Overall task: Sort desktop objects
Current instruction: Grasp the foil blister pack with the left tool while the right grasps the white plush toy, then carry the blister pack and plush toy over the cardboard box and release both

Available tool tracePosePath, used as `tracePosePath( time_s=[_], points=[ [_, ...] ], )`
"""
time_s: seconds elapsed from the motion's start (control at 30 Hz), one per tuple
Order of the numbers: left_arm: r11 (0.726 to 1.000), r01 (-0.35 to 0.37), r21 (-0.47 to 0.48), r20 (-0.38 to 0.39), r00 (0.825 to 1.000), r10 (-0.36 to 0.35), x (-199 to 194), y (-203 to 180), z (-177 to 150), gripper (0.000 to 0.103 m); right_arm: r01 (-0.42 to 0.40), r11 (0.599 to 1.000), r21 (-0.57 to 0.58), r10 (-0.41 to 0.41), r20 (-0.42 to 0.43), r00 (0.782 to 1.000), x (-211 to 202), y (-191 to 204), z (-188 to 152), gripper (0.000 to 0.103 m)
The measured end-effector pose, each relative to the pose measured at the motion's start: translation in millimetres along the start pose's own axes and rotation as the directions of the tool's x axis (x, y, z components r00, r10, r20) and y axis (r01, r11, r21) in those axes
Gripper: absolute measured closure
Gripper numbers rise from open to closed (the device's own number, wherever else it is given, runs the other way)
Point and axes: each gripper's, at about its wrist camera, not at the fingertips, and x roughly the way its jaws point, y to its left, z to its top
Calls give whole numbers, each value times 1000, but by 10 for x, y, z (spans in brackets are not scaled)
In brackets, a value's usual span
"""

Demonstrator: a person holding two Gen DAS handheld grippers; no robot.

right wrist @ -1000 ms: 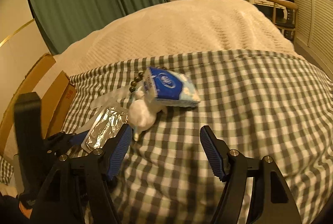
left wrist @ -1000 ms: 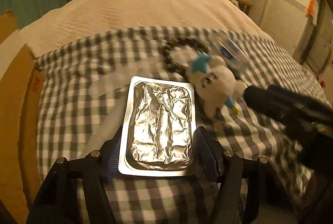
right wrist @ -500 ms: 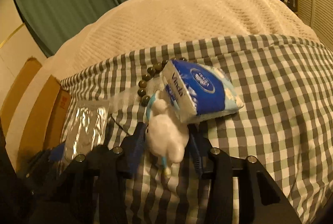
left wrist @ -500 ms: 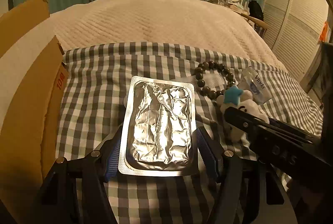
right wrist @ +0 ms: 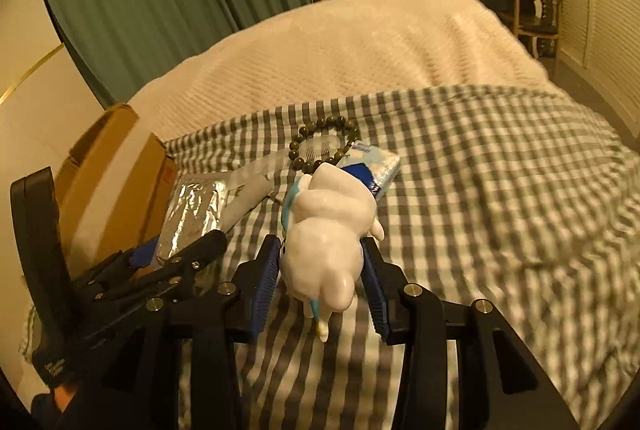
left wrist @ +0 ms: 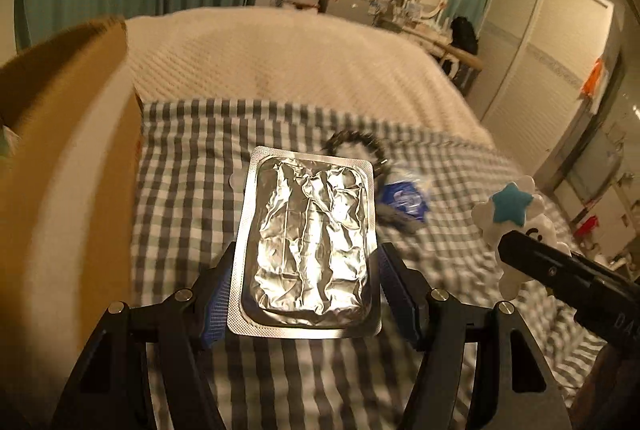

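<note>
While your left gripper (left wrist: 306, 294) clamps the foil blister pack (left wrist: 310, 242) beside the cardboard box (left wrist: 68, 158), your right gripper (right wrist: 320, 286) is closed on the white plush toy (right wrist: 326, 230), lifted above the checkered cloth (right wrist: 500, 190). Bead bracelet (right wrist: 326, 144) and tissue pack (right wrist: 374, 166) lie on it.

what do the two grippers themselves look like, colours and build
Both are matte black, angular frames with silver round bolt heads at the joints. The left gripper and right gripper each carry two long fingers lined with ribbed blue pads. Small pale lettering sits on each black body, too blurred to read. No cables are visible.
</note>
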Motion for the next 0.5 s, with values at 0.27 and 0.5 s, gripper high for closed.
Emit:
tracePosePath(
  time_s=[0.27,0.5],
  points=[
    [1000,19,8,133,991,-20,-1079,151,370,35,22,994,-107,-13,86,996,-904,534,170,63],
    [998,-45,37,239,970,35,-1874,536,835,35,-16,967,-254,55,148,988,-1452,1401,340,63]
  ],
)
